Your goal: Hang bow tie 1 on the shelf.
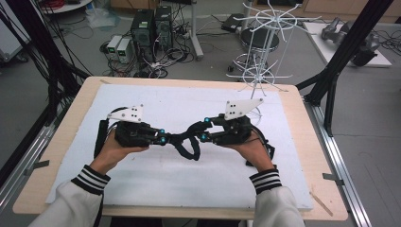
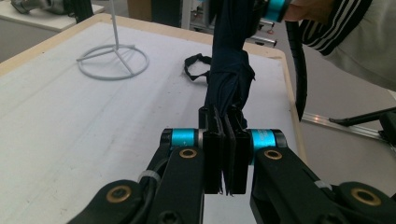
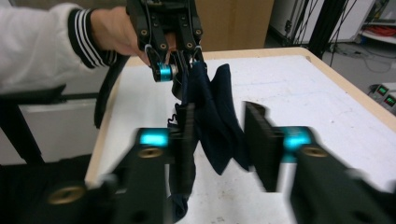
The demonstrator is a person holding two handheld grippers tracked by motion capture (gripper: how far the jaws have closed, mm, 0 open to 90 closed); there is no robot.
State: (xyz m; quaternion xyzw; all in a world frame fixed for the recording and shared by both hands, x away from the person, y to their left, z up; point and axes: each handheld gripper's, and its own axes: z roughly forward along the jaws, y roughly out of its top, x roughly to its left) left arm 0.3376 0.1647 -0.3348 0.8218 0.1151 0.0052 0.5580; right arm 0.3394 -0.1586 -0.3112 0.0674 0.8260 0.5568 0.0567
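Left tool (image 2: pixel 225 154) pinches dark sock (image 2: pixel 229 79); right tool (image 3: pixel 219 140) gapes.

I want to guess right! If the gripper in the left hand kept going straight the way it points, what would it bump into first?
Probably the other gripper. The left gripper is shut on the dark sock, and that sock stretches straight ahead to the right gripper, so past the sock it would likely meet that one, though depth is hard to judge.
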